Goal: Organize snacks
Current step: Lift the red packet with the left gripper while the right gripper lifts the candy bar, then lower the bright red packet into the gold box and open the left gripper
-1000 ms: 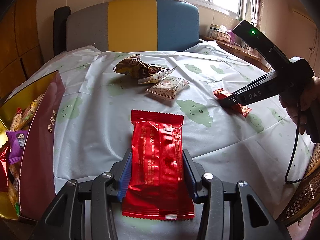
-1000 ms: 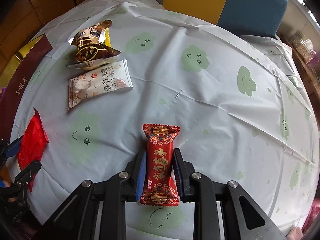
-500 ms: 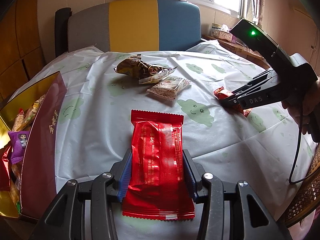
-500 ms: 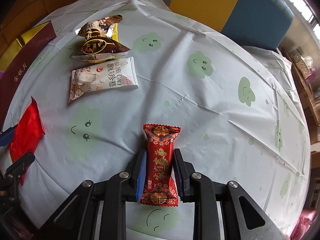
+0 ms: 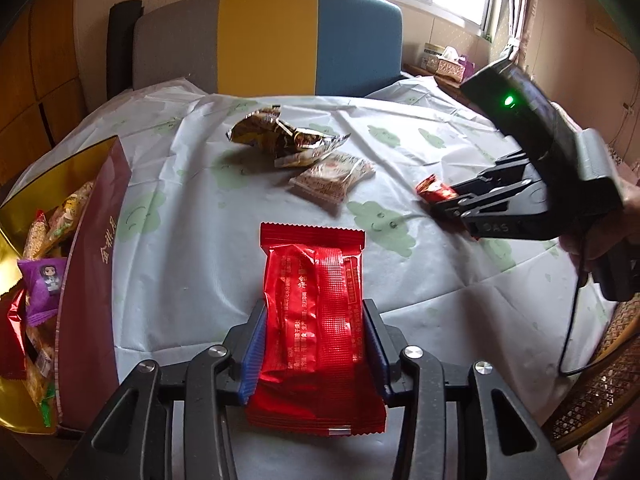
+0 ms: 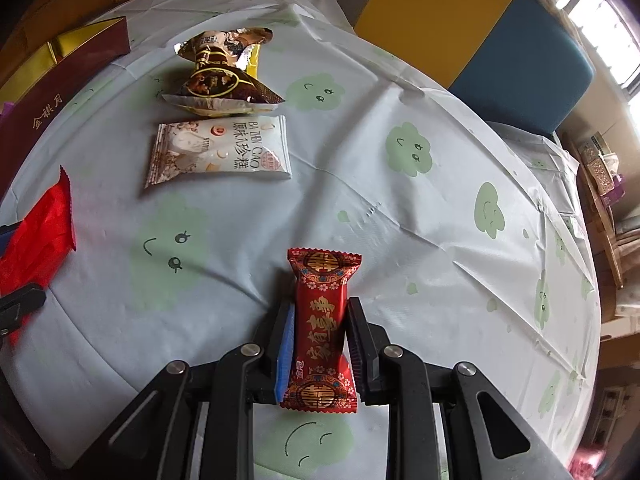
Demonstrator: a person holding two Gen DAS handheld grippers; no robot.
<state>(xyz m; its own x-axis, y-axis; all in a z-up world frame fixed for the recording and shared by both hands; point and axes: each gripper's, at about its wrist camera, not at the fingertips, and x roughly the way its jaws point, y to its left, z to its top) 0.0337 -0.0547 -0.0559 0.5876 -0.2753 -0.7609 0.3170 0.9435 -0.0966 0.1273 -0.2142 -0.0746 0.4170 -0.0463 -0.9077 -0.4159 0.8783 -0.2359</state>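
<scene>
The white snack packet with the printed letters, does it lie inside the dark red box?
No, the white snack packet lies flat on the tablecloth, apart from the dark red box.

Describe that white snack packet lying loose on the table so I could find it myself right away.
Start at the round table under the pale cloth with green smiling clouds. Two packets lie loose near its middle, apart from the maroon gift box. The white packet lies flat beside the crumpled brown and gold wrapper; it alone is white, with dark printed lettering.

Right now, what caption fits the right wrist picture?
Right hand-held gripper clamps a red candy packet above the cloud-print tablecloth, two snack packets beyond.
</scene>
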